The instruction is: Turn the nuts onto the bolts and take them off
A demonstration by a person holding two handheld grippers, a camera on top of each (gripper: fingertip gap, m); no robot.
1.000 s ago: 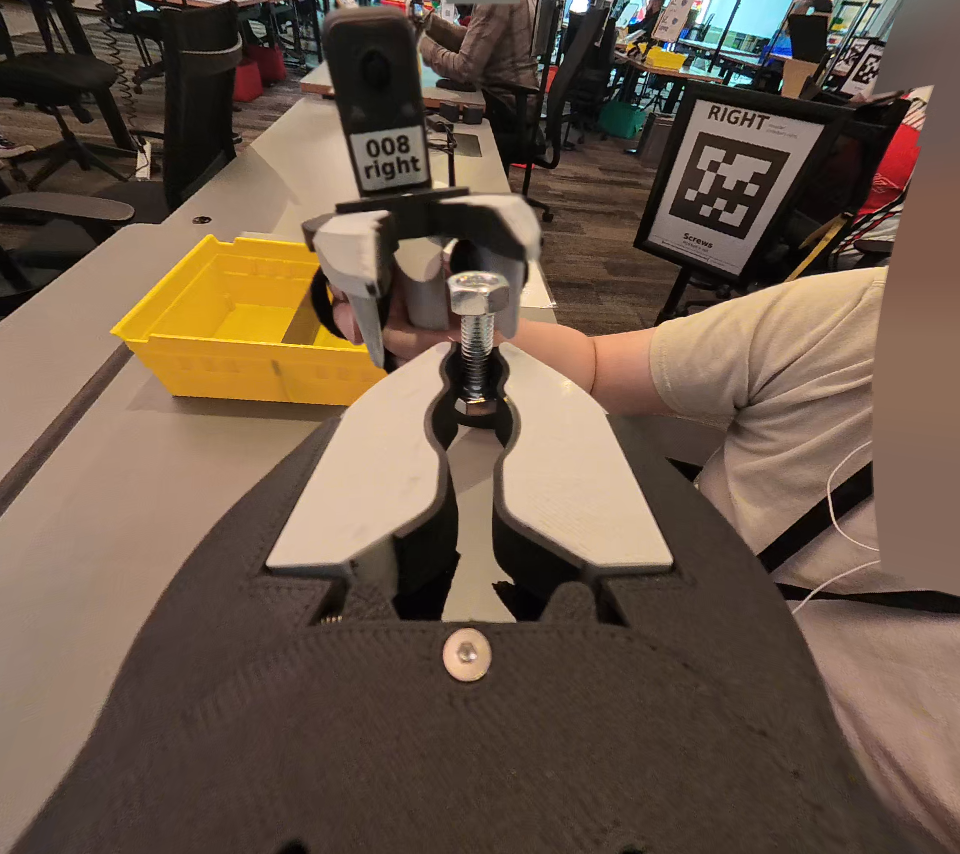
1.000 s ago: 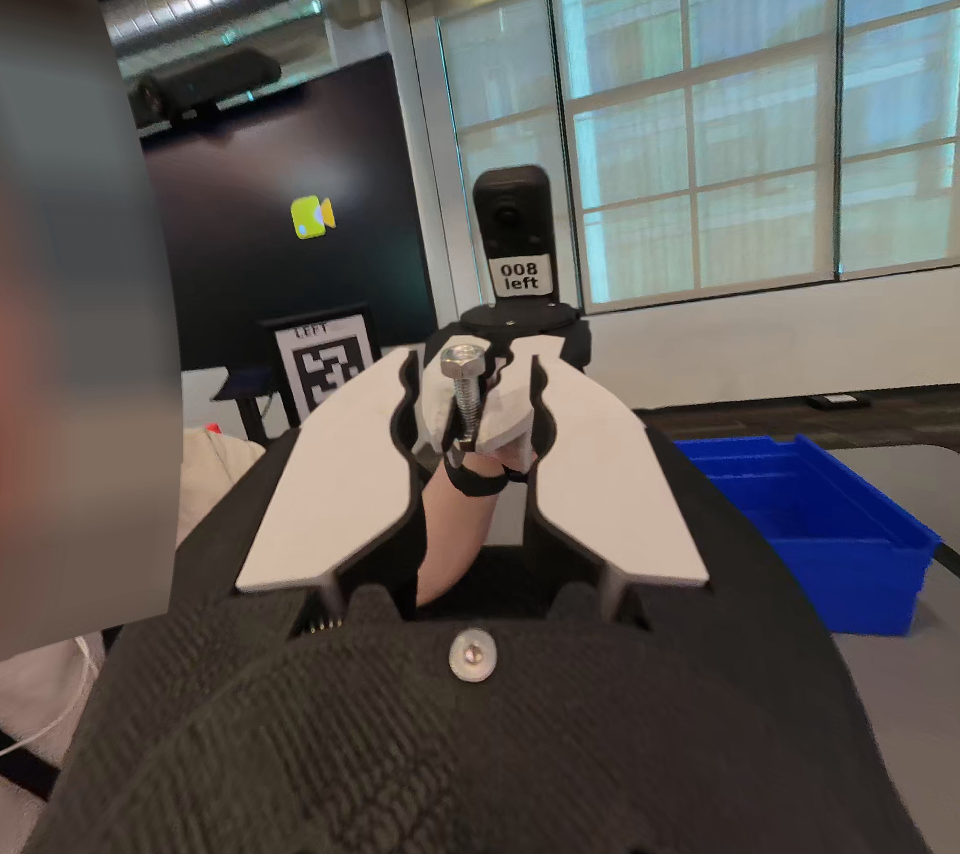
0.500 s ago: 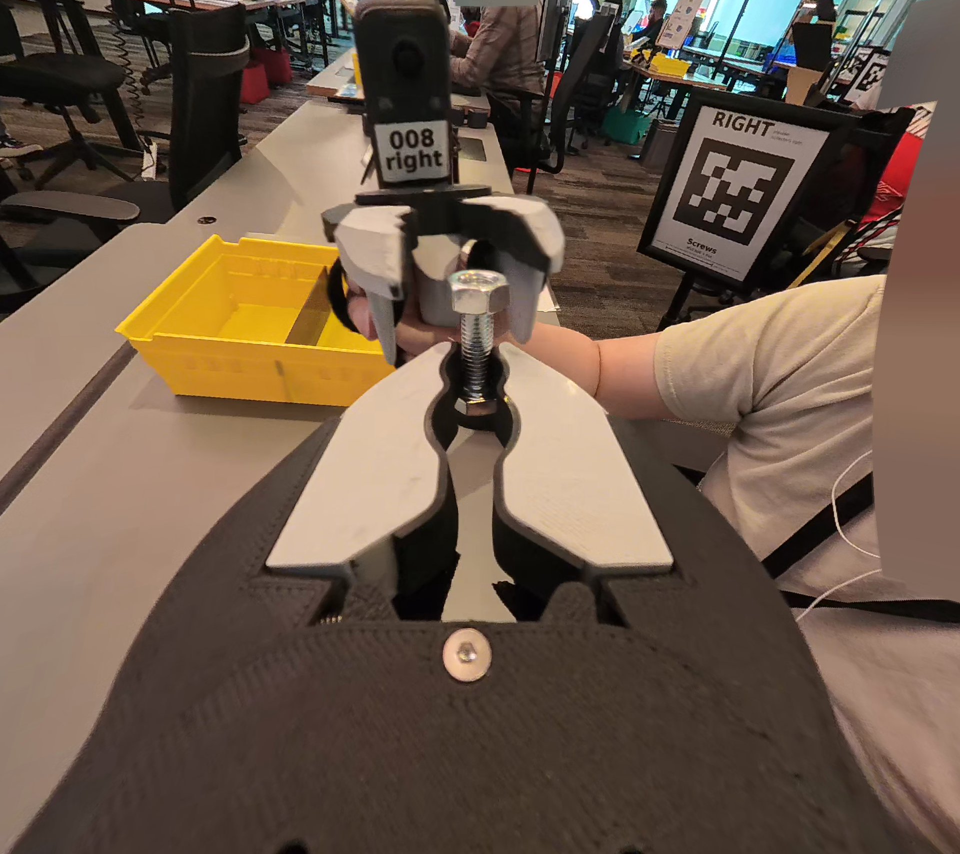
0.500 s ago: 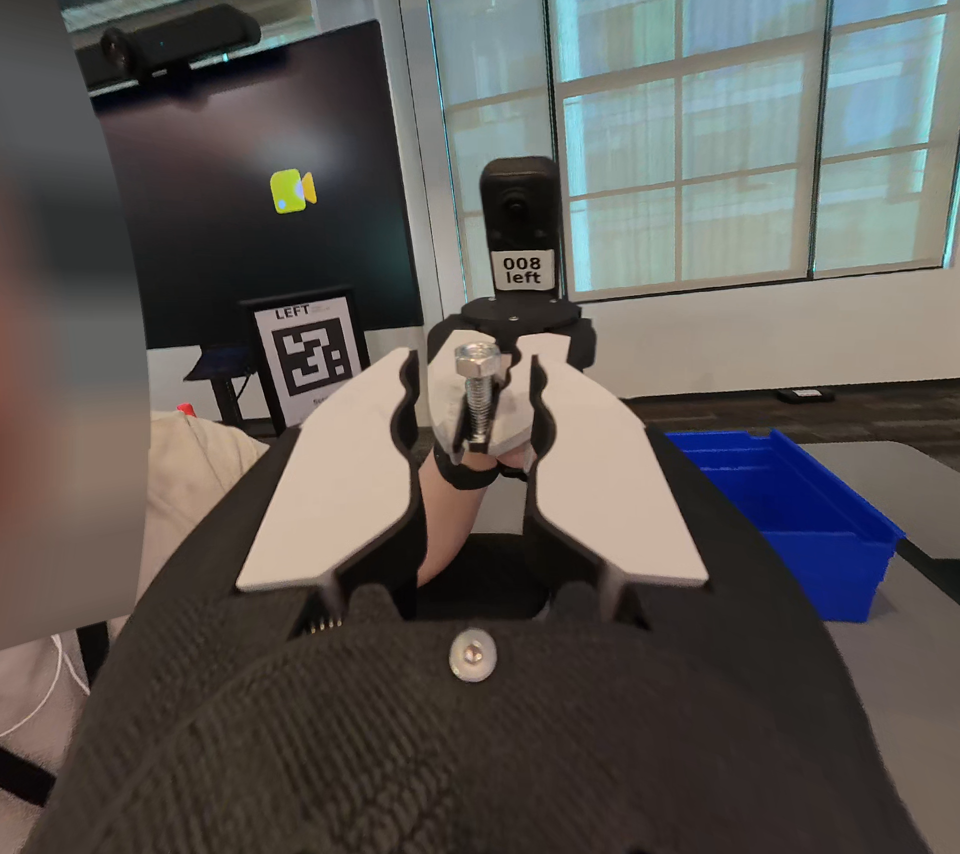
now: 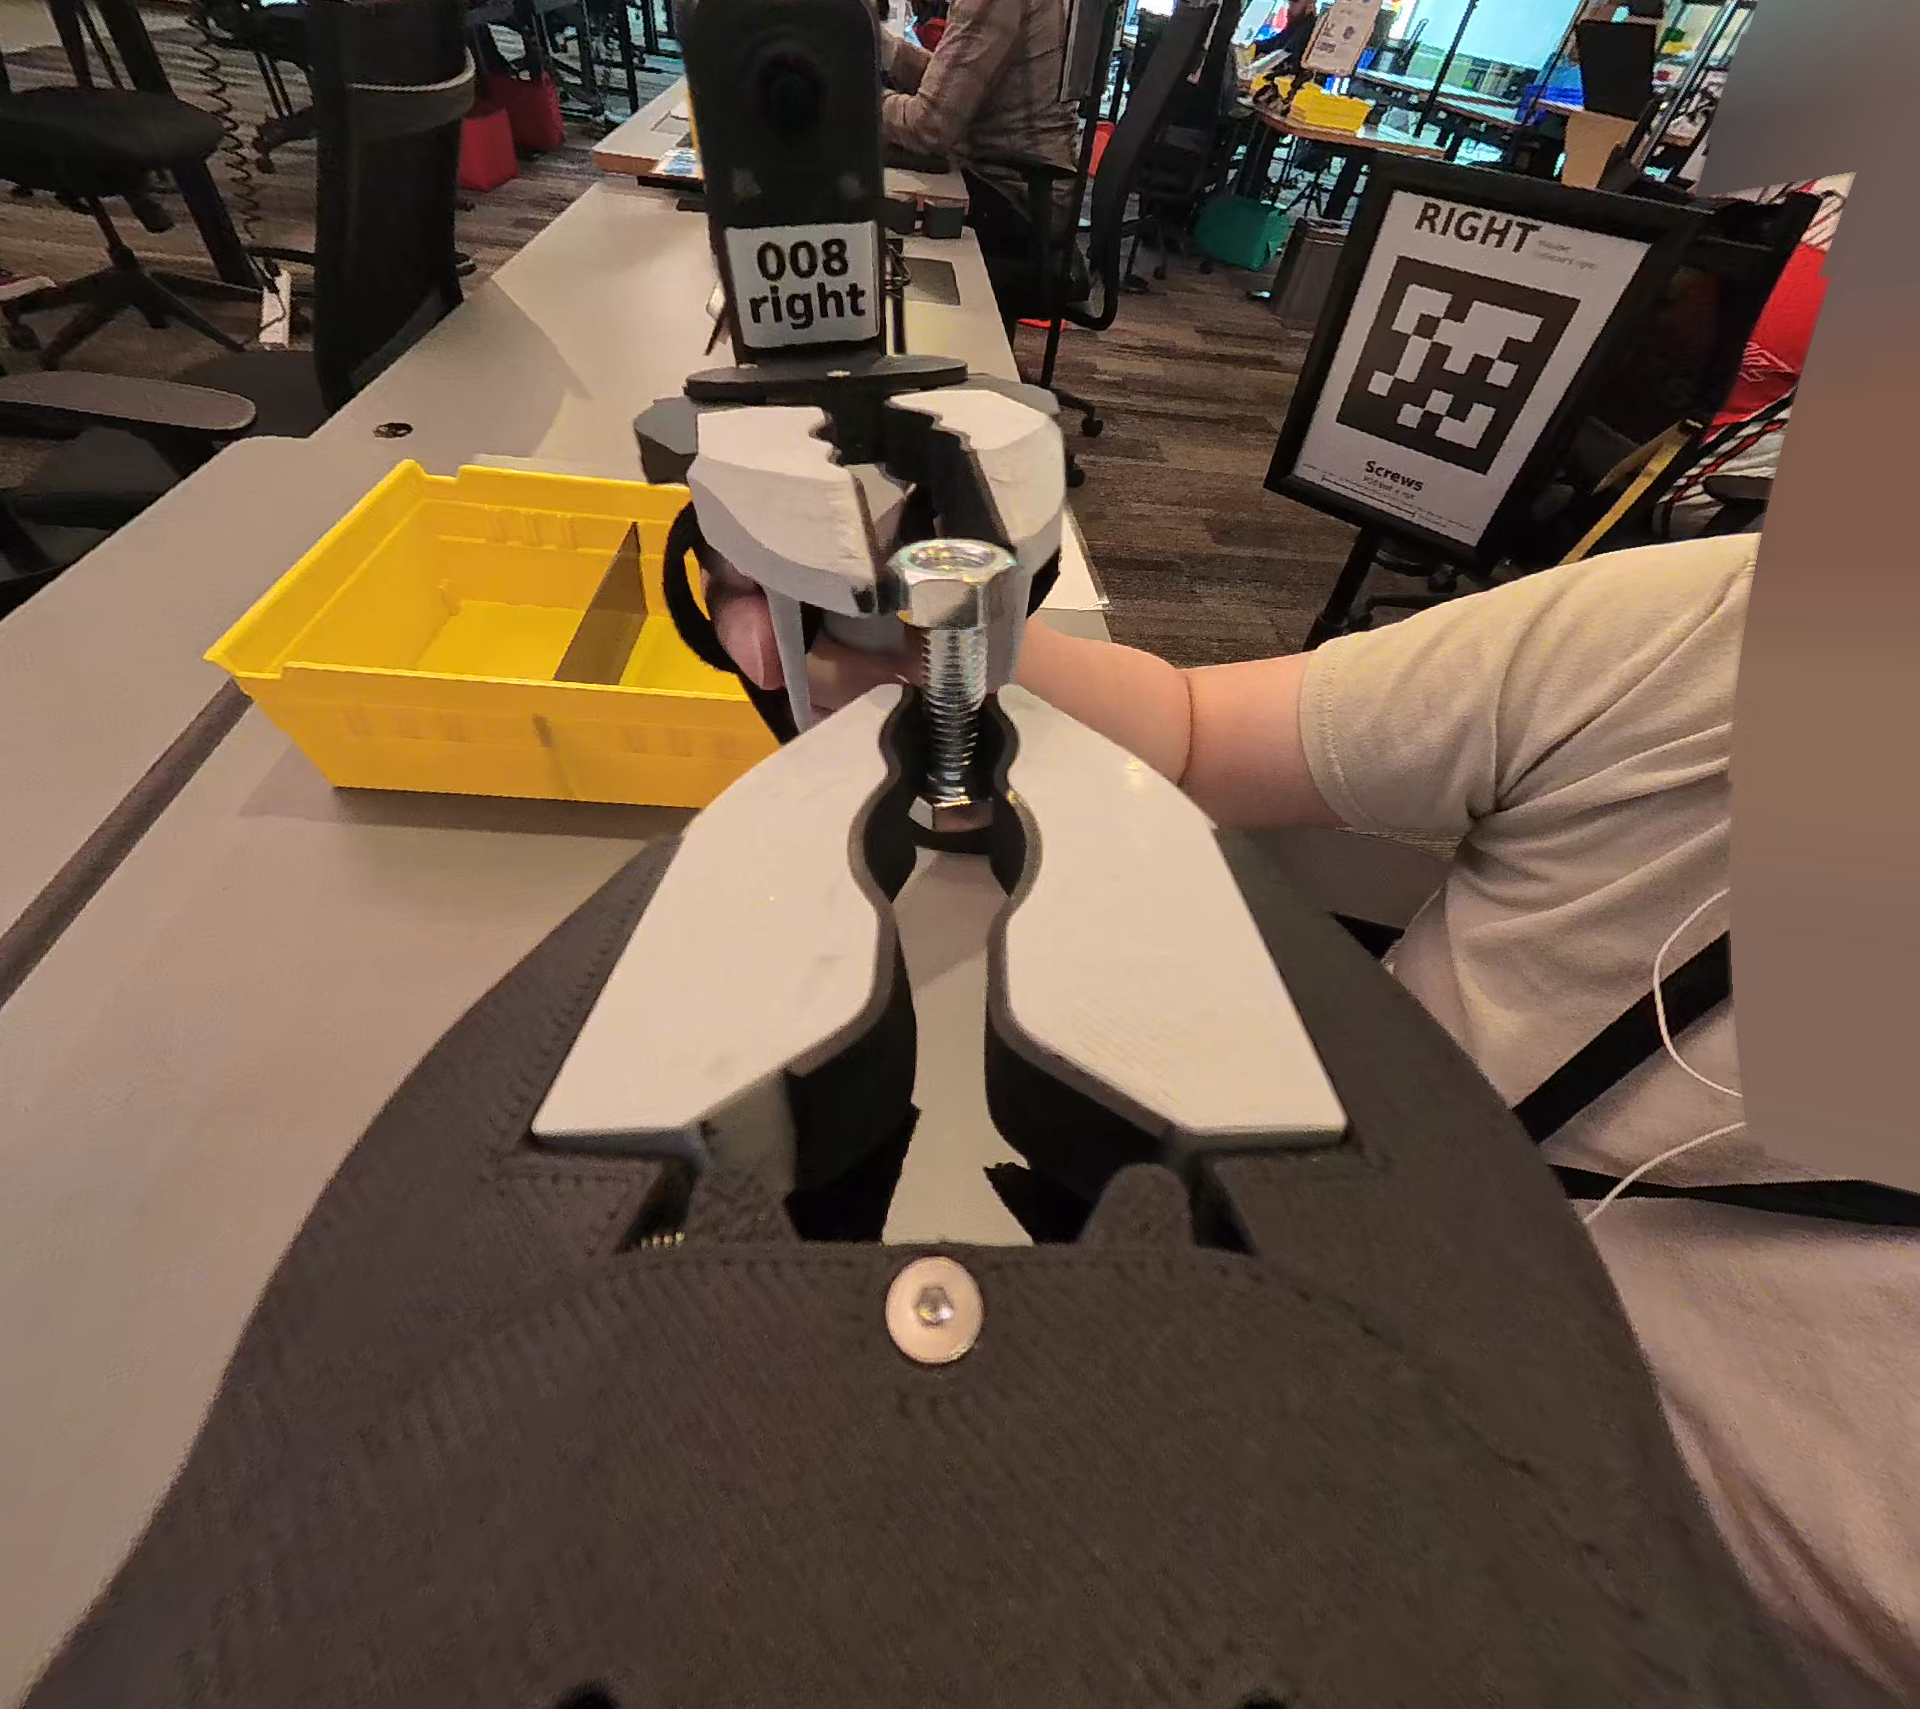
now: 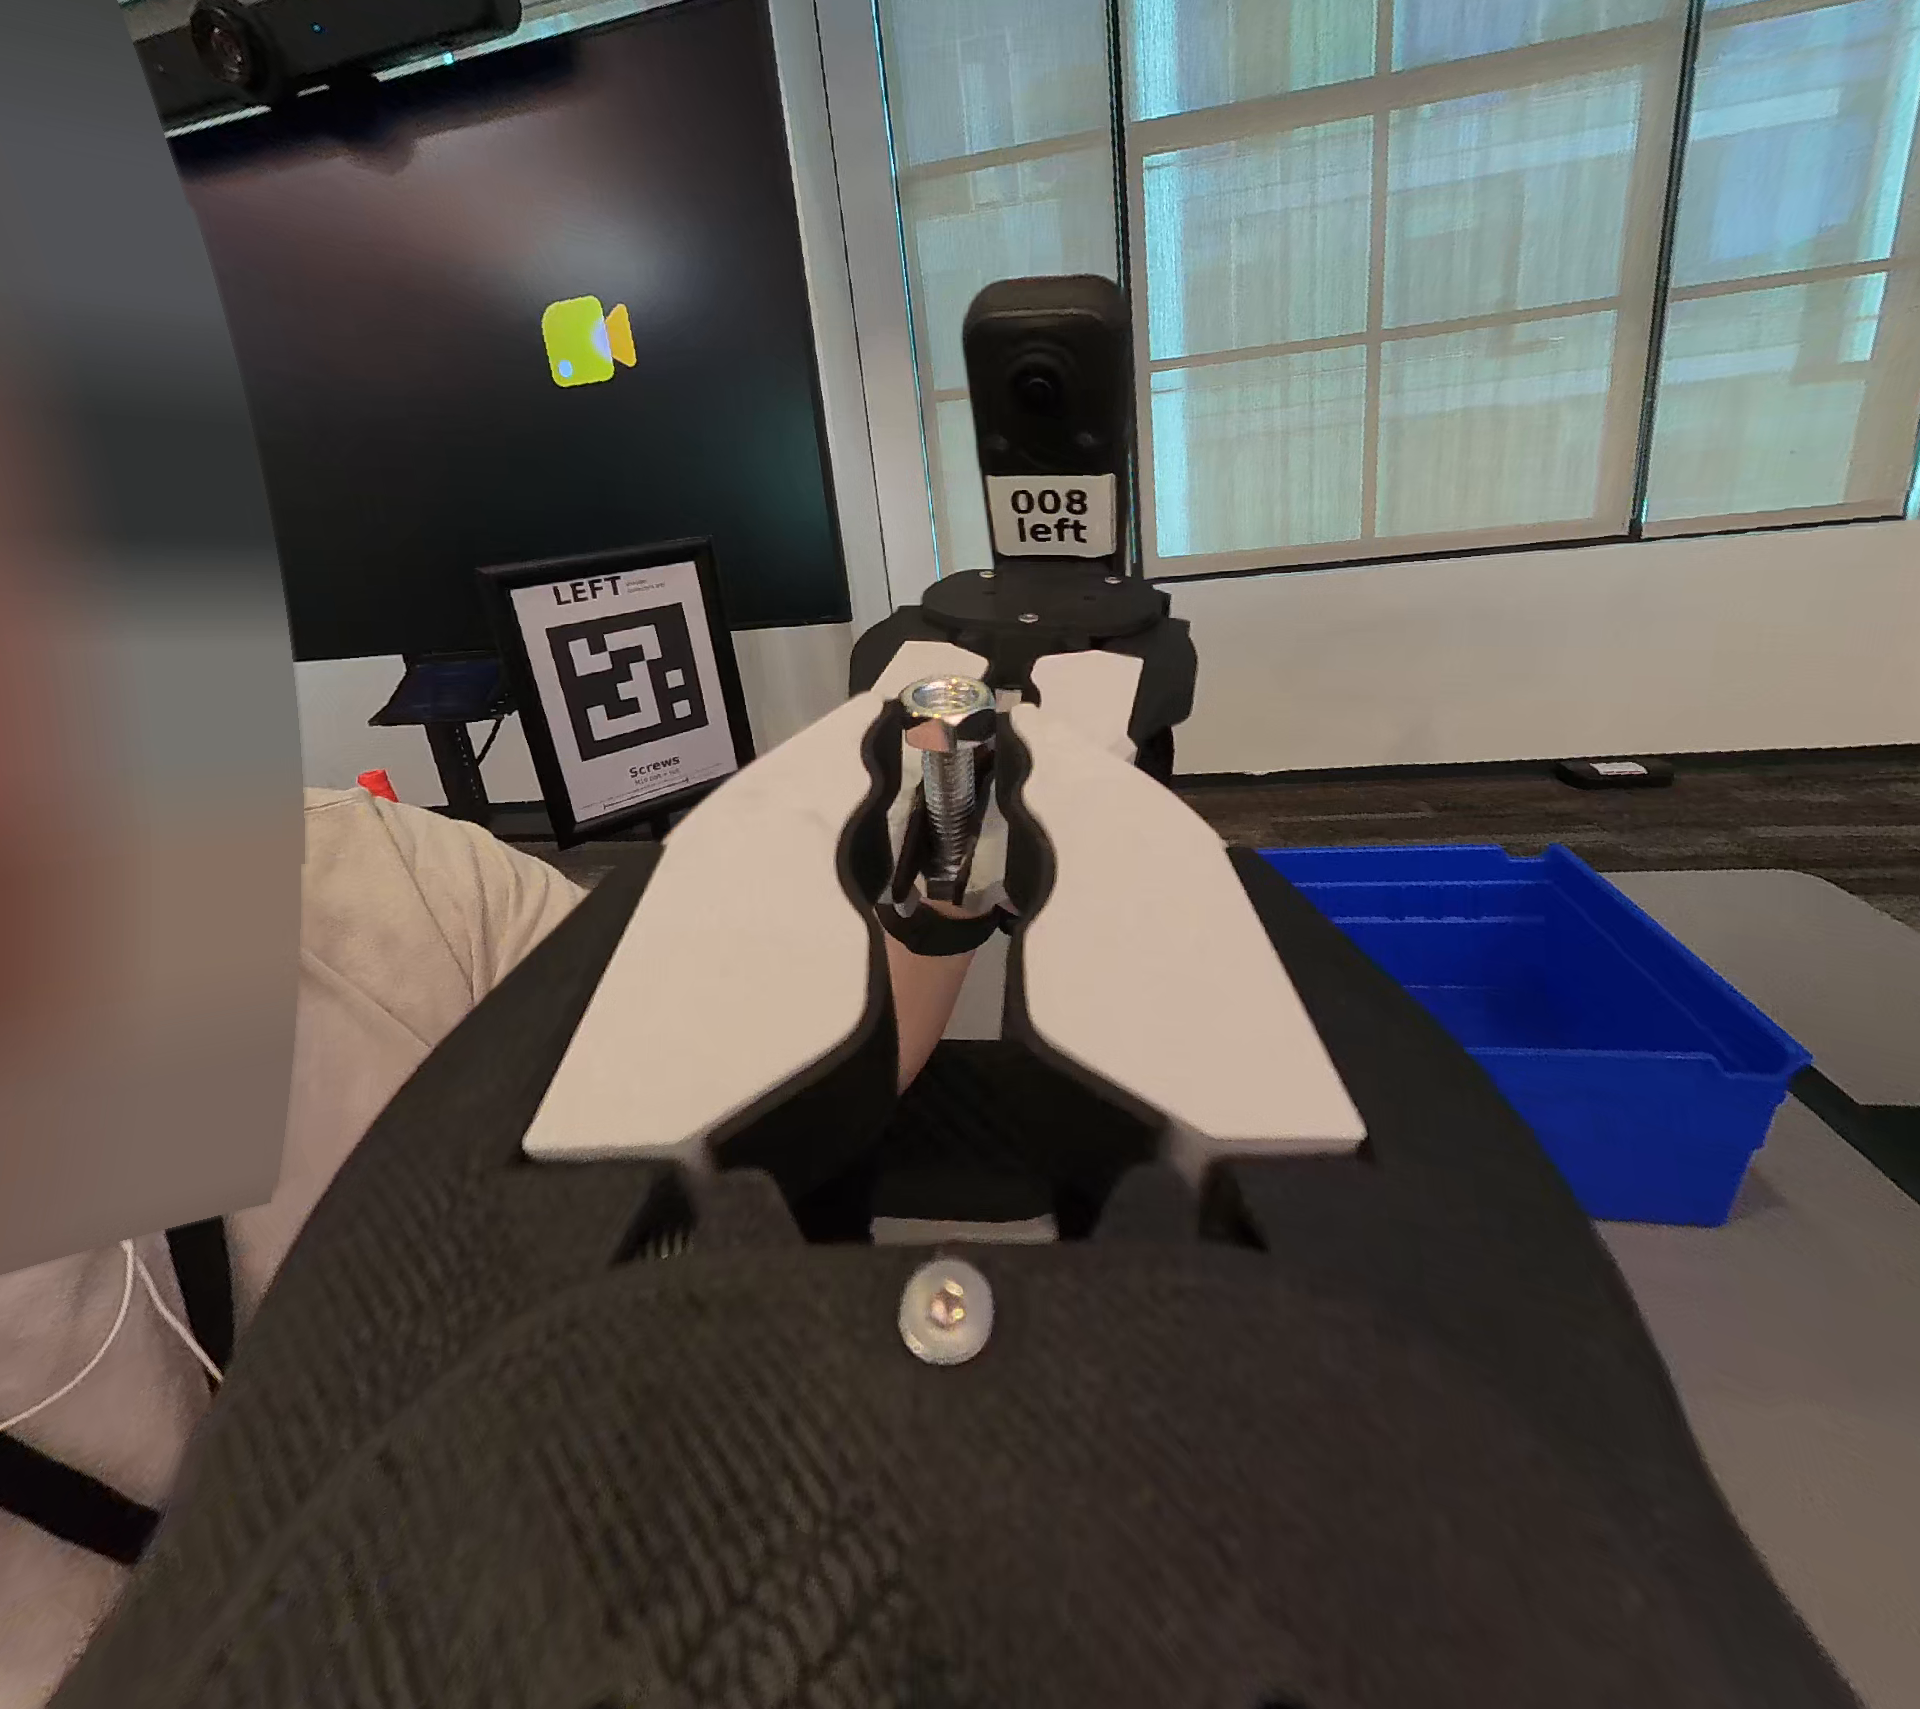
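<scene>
left wrist view: your left tongs [image 5: 951,786] are clamped narrow on the small steel hex nut [image 5: 948,816] at the foot of the upright zinc-plated hex bolt [image 5: 953,672], held in the air above the grey counter [image 5: 208,984]. the right tongs [image 5: 914,579] meet the bolt's head, though whether they grip it is unclear from here. a yellow plastic bin [image 5: 468,683] sits behind.

right wrist view: your right tongs [image 6: 948,724] appear closed around the bolt's head [image 6: 945,709], the threaded shank hanging between them. this looks like the turning step, direction unknowable; next you must rotate one tool against the other without tilting the thread. only this view shows the blue plastic bin [image 6: 1558,1015]; only the other shows the nut's seat plainly.
</scene>
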